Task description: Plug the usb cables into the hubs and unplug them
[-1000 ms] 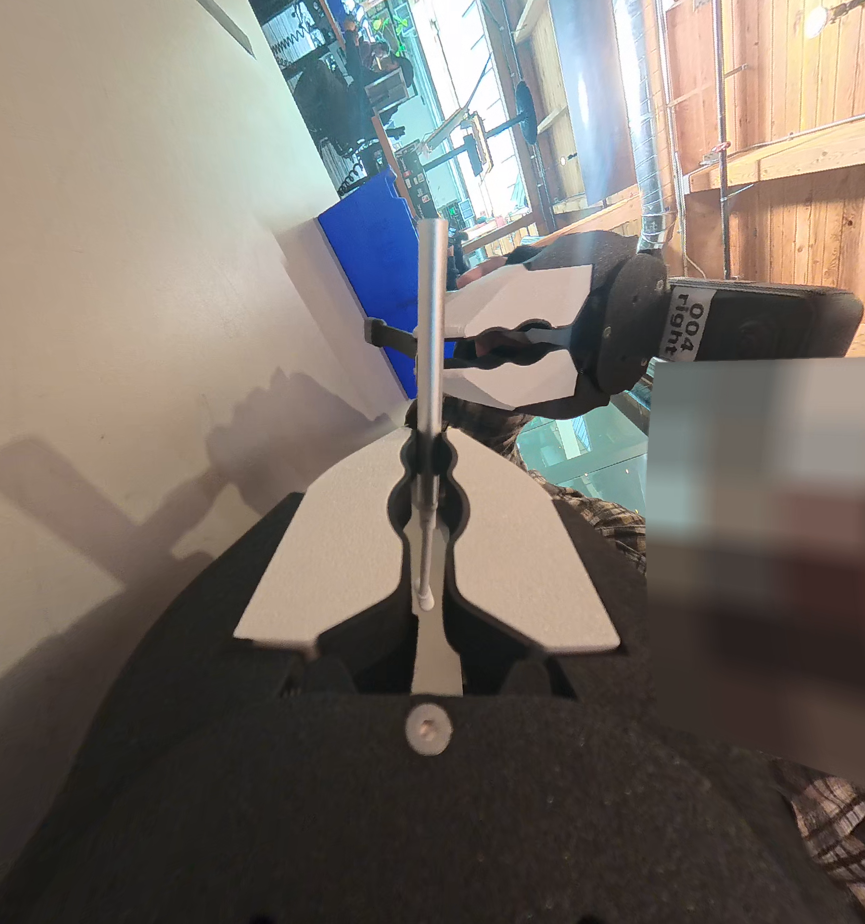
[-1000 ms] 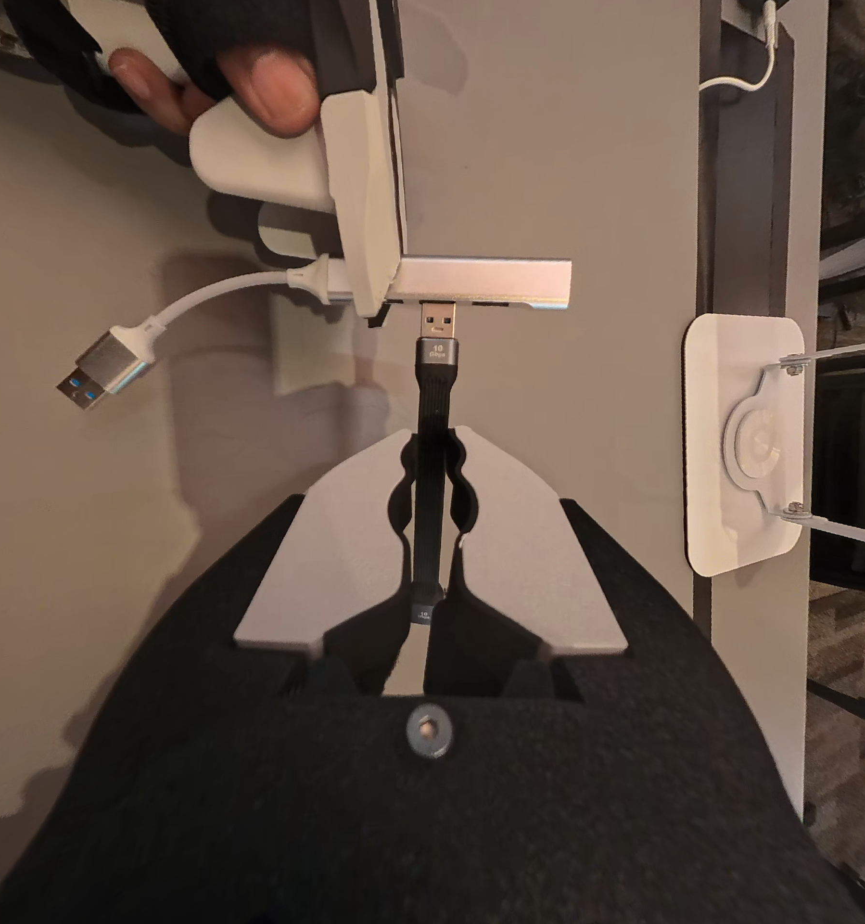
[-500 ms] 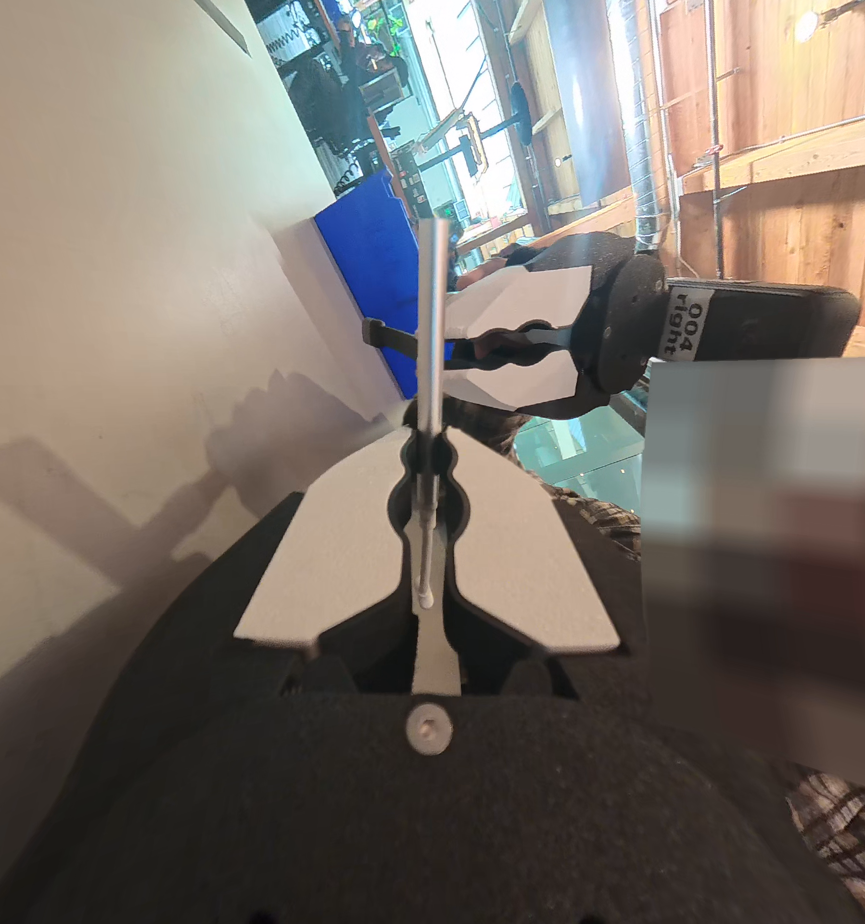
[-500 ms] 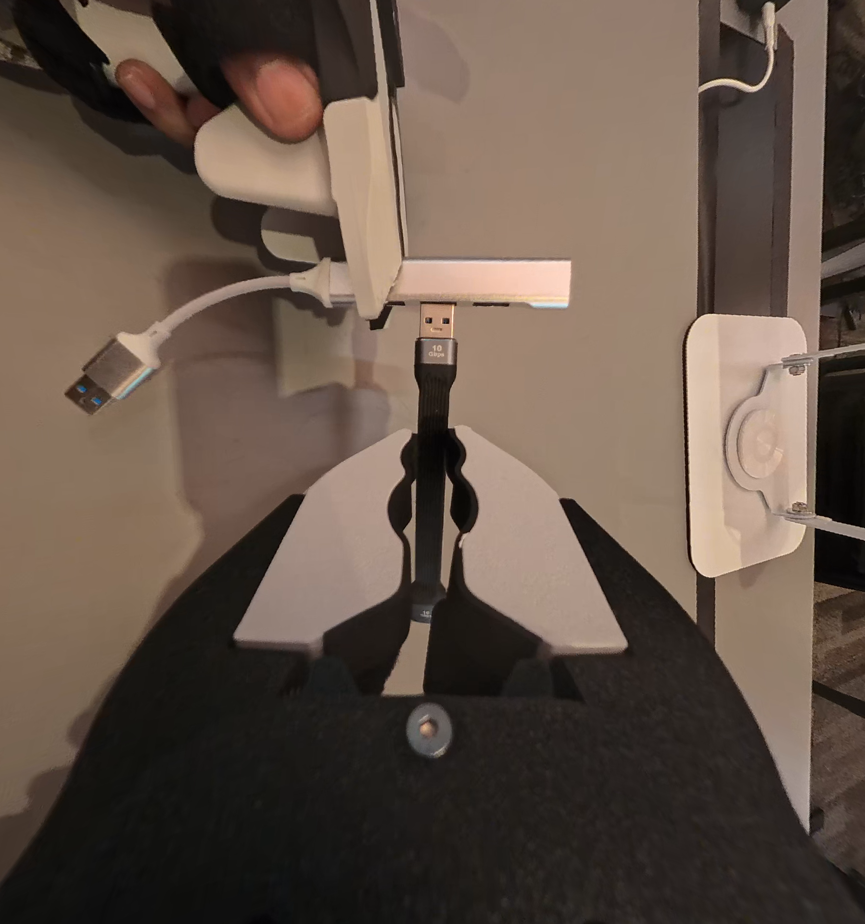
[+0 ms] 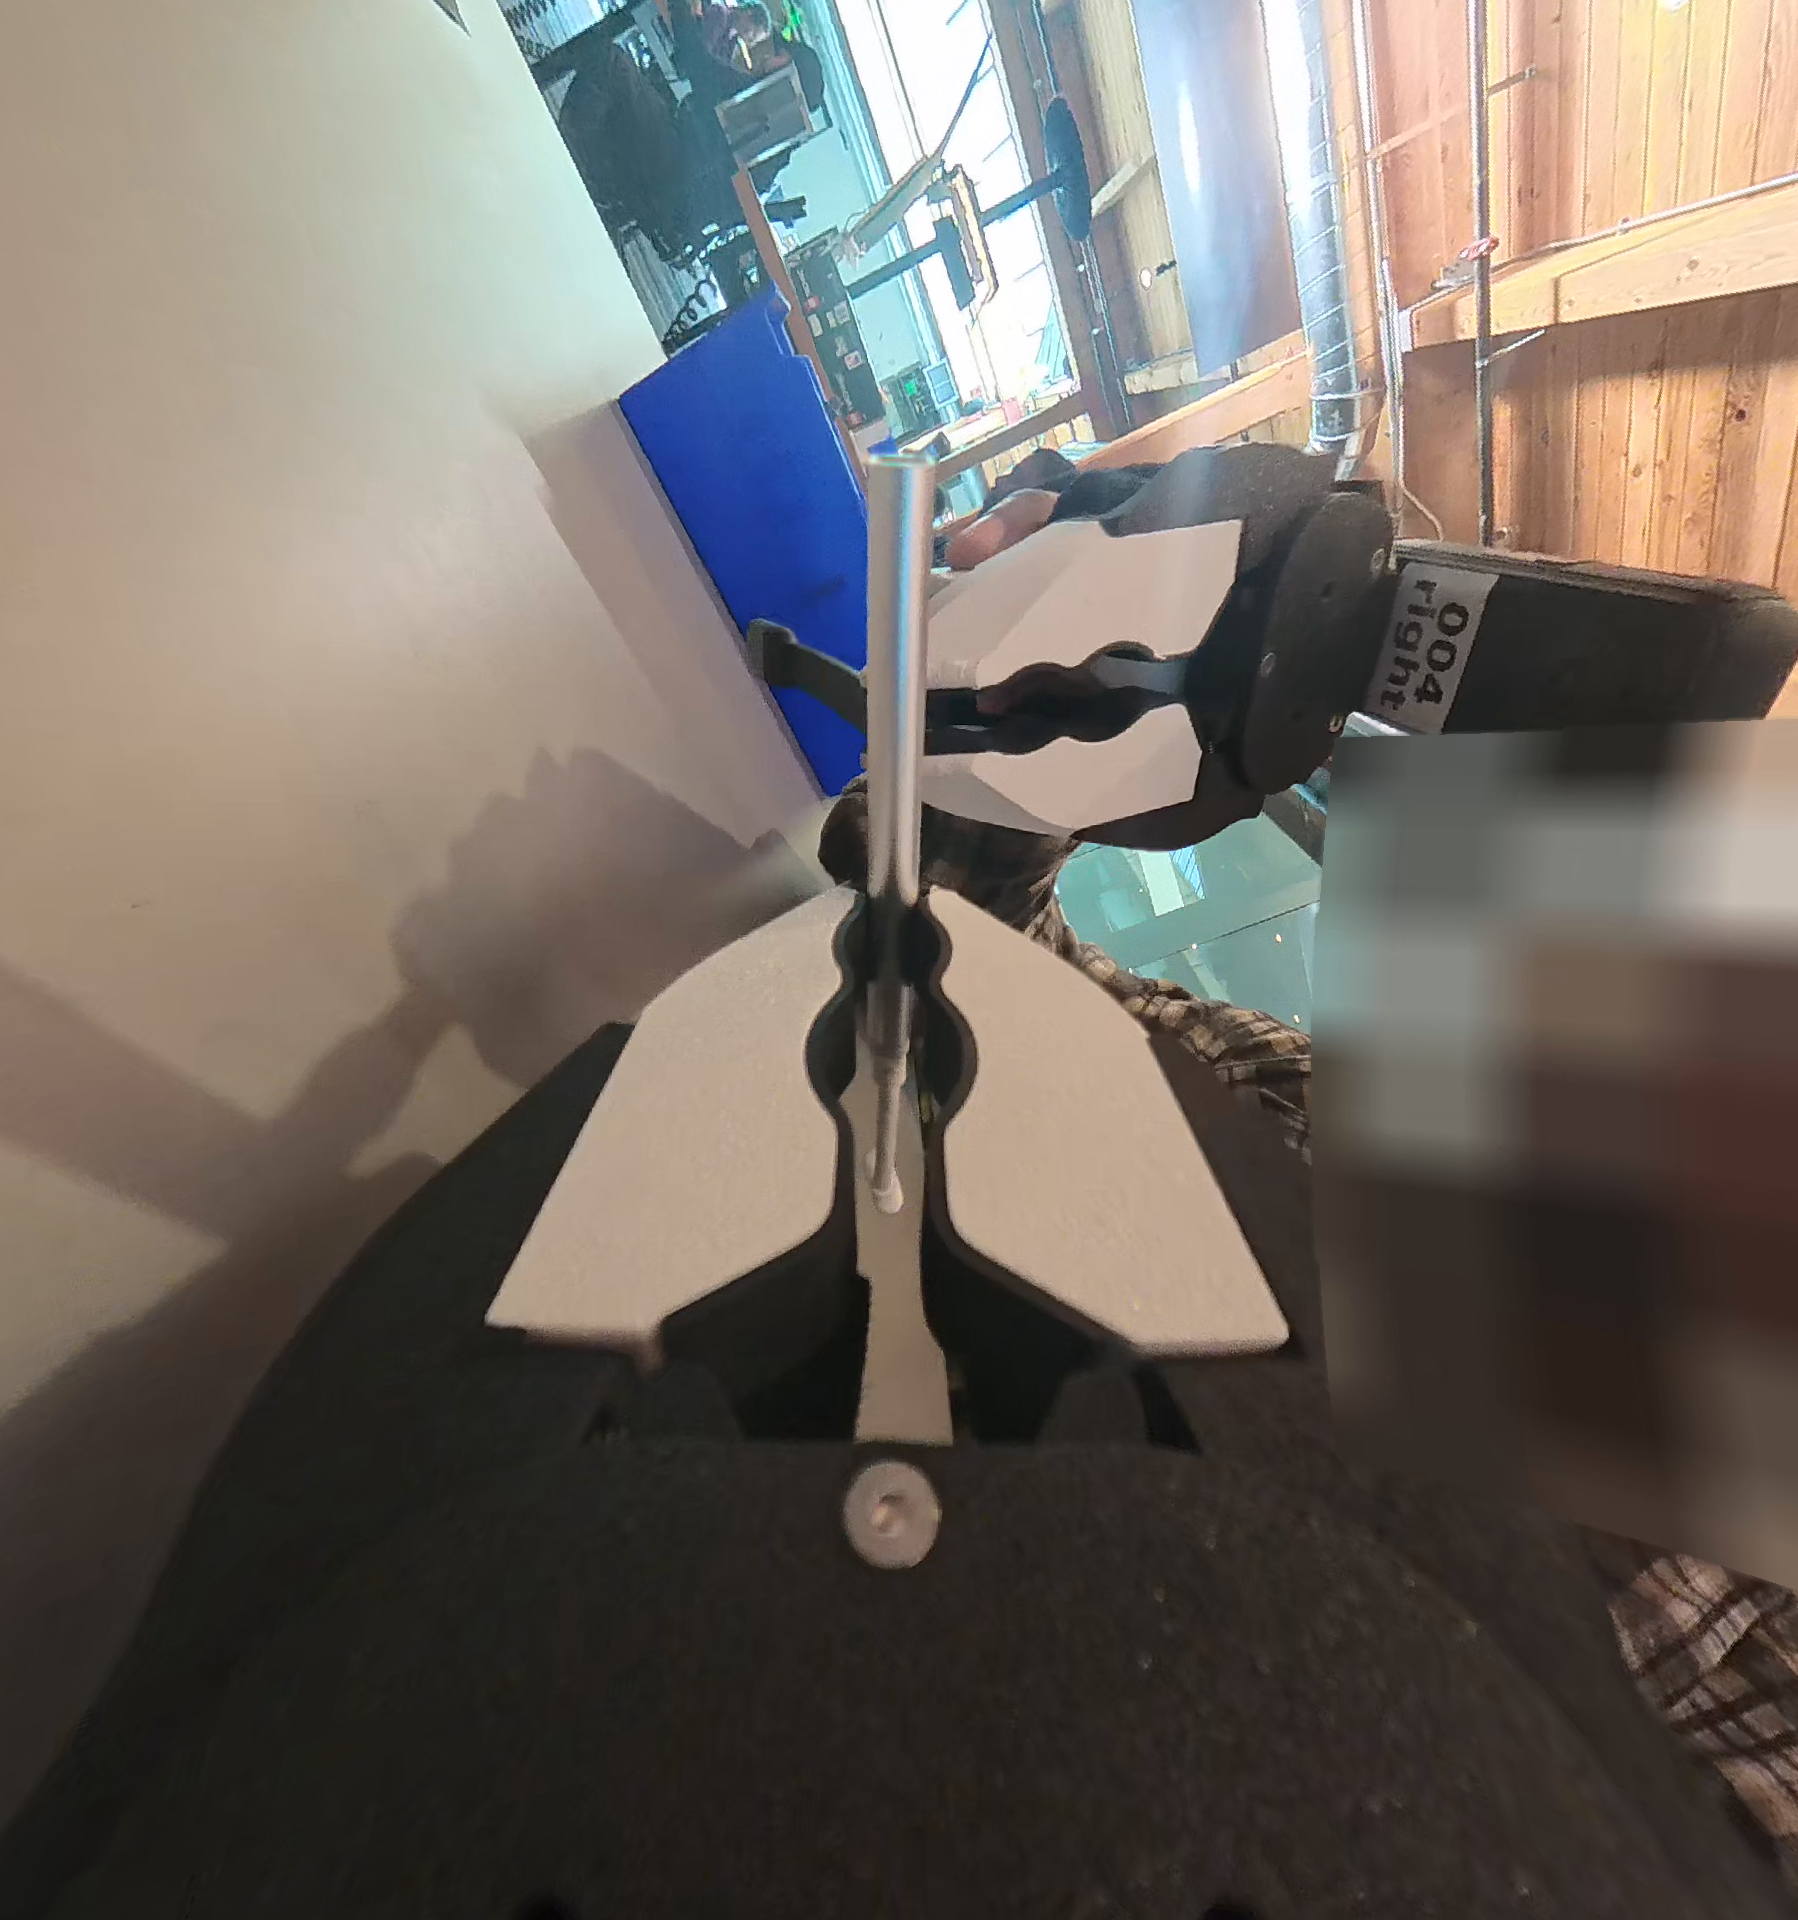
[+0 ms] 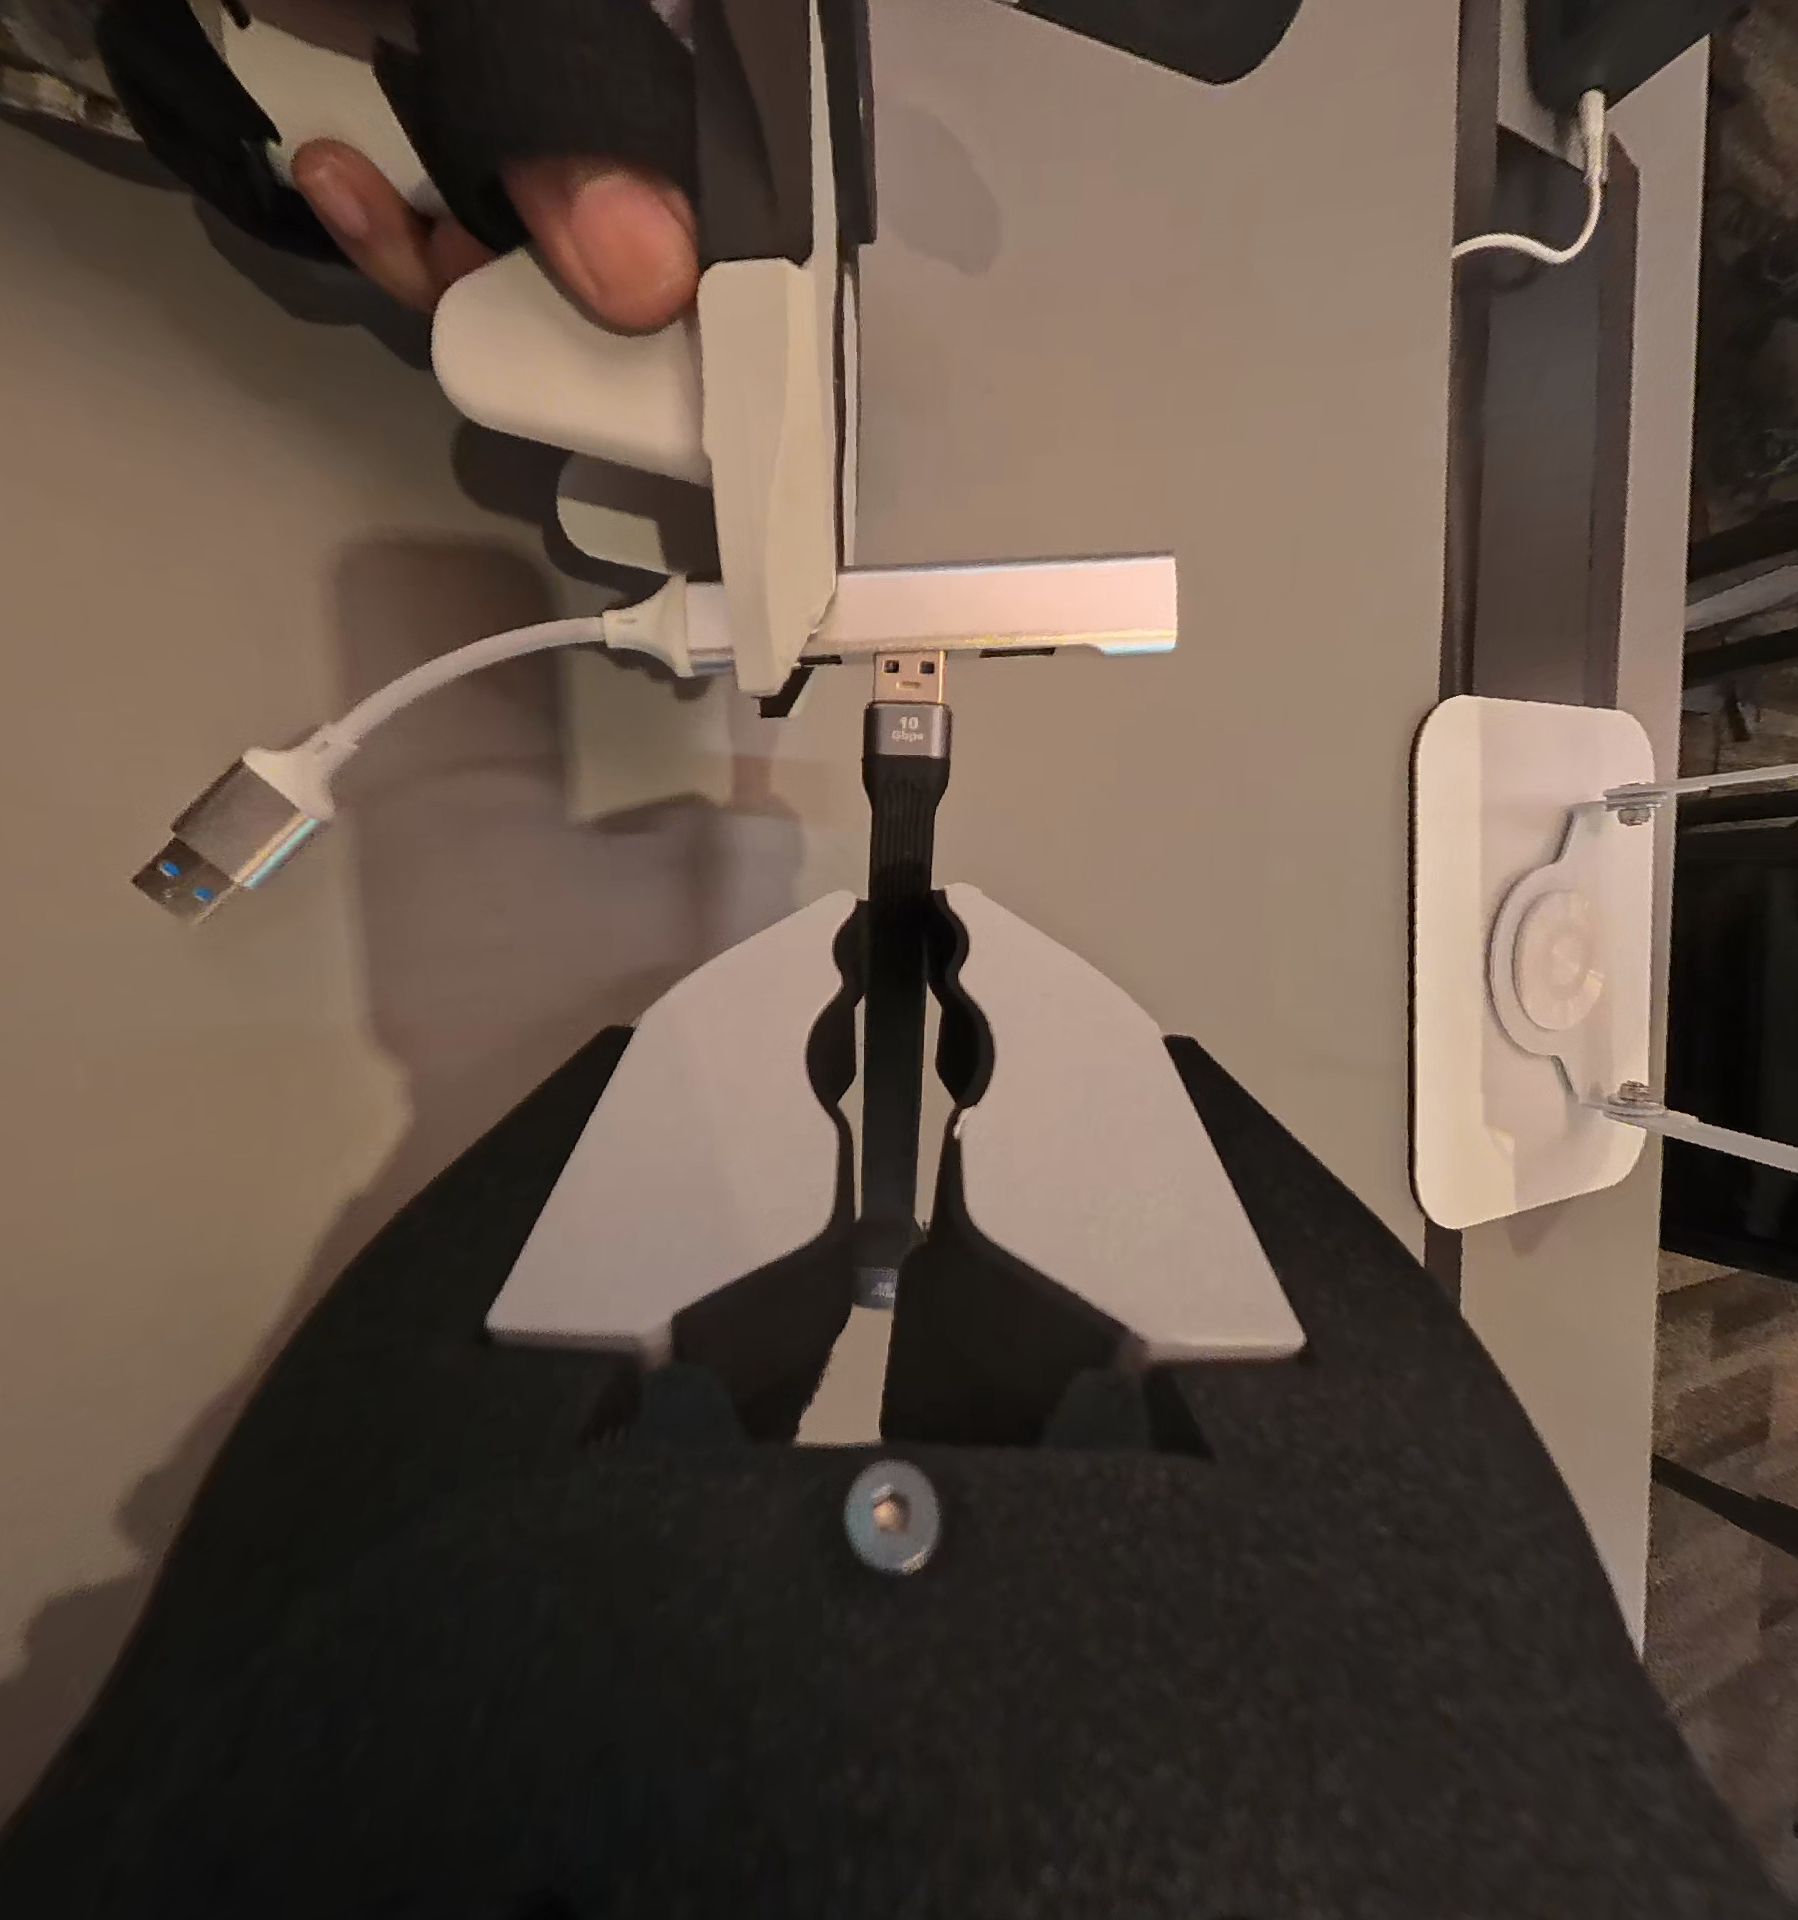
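Observation:
My left gripper [image 5: 890,909] is shut on a slim silver USB hub [image 5: 895,665], seen edge-on and held up above the white table. In the right wrist view the hub [image 6: 999,608] lies crosswise, with its white cable and silver plug [image 6: 240,831] hanging loose to the left. My right gripper [image 6: 900,894] is shut on a short flat black USB cable [image 6: 895,997]. Its grey-and-gold plug [image 6: 910,691] touches a port on the hub's lower edge, most of the metal tip still showing. The right gripper [image 5: 988,717] also shows beside the hub in the left wrist view.
A white table [image 6: 1134,312] lies below. A white mount plate with a round disc [image 6: 1529,966] sits at its right edge. A white wire [image 6: 1529,229] runs at the upper right. A blue panel [image 5: 749,540] stands at the table's far edge. A gloved hand [image 6: 562,156] holds the left gripper. The gap from one gripper's tips to the other's is roughly 4 cm.
The black cable's plug has crept up to the hub port, from a small gap to touching it. The hub and left gripper have barely shifted.

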The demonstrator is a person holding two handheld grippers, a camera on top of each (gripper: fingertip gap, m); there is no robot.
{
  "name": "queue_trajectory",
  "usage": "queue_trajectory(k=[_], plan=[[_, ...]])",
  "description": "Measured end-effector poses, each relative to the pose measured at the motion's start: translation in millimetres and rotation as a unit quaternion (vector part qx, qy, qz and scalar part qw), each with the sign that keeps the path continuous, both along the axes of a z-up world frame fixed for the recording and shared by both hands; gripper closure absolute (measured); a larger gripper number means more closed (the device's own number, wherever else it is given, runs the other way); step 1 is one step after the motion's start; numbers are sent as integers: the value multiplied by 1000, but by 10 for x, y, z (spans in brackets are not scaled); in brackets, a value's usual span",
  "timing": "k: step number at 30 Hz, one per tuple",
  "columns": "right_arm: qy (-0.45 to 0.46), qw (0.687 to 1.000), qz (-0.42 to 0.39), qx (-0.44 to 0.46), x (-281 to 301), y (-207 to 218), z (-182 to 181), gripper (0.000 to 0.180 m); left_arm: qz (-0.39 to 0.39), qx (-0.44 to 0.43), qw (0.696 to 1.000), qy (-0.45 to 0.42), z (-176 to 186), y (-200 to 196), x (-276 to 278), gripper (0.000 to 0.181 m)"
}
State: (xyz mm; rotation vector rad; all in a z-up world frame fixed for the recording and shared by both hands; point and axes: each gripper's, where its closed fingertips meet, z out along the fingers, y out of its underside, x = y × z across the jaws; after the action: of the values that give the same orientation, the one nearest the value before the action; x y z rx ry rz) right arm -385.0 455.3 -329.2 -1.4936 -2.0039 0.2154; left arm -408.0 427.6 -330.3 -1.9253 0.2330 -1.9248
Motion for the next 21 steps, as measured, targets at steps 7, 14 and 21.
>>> queue_trajectory(k=[7, 14, 21], plan=[[-3, 999, 34, -6, -3, -31, -105, 171, -38, 15, 997, 63, -116, -96, 27, 174], [-20, 998, 57, 15, -23, -77, -184, 171, -63, 27, 989, 132, -250, -168, 50, 174], [-12, 998, 54, -2, -21, -73, -165, 171, -50, 52, 987, 140, -231, -127, 58, 174]])
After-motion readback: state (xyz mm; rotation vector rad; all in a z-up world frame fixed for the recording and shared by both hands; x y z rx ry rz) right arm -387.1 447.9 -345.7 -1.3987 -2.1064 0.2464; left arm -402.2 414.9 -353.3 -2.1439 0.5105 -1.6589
